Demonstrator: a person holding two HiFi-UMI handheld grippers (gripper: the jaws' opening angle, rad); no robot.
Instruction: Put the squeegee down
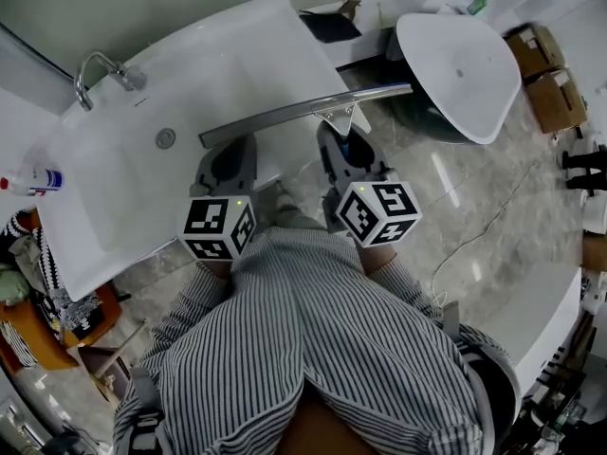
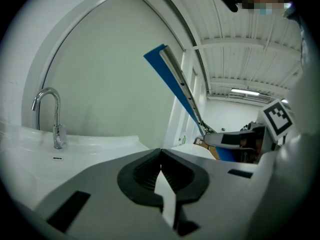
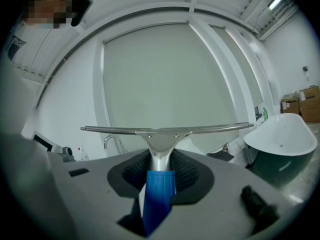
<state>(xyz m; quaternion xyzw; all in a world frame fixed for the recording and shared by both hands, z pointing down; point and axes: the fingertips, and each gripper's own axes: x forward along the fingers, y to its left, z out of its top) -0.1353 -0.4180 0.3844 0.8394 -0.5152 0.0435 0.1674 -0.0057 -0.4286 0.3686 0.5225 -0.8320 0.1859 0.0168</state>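
Holding the squeegee [image 3: 167, 129] by its blue handle [image 3: 159, 189] in our right tool [image 3: 161, 166], we guess it's light and stiff; our left tool [image 2: 161, 170] is closed, empty.

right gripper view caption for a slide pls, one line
Right tongs gripping a squeegee by its blue handle, blade held level, with a faucet and a white bathtub behind.
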